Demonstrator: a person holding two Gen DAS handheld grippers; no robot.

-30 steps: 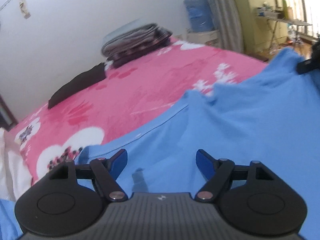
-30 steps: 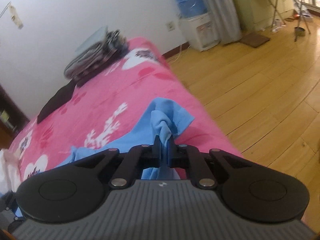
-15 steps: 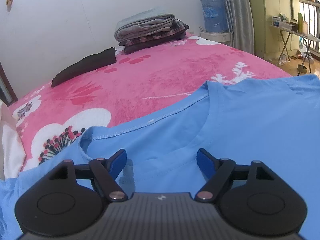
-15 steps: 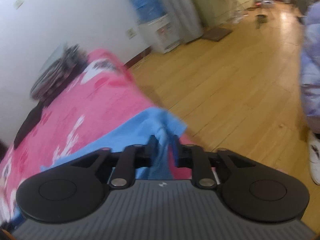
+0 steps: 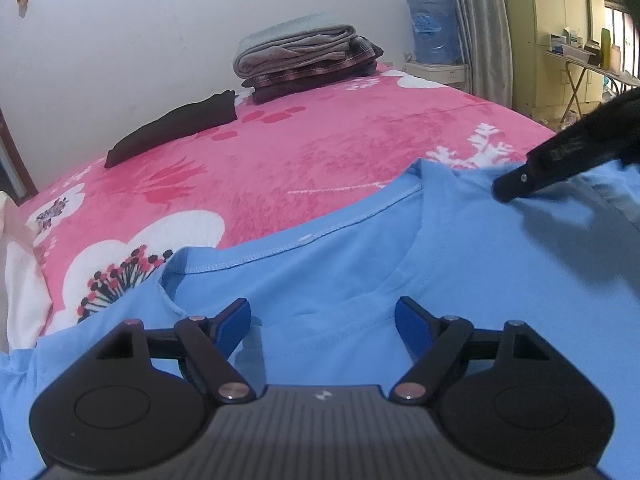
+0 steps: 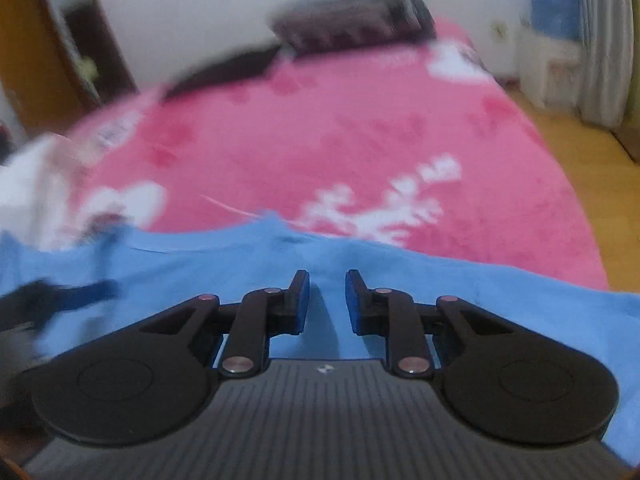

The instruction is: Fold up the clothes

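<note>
My right tongs (image 6: 327,300) no longer pinch that bunched blue corner they held a second ago; their jaws have just been closing, yet they stand slightly parted with only flat cloth under the gap. The blue T-shirt (image 5: 460,264) now lies spread on the pink floral bed (image 5: 320,152), no longer heaped. My left tongs (image 5: 322,322) hang wide open over the collar, gripping nothing. The left view alone gives a sharp look at the folded stack (image 5: 304,60) at twelve o'clock and my right tongs' tip touching the shirt at two o'clock. The blurred right view alone shows wooden floor (image 6: 600,168) at three o'clock.
</note>
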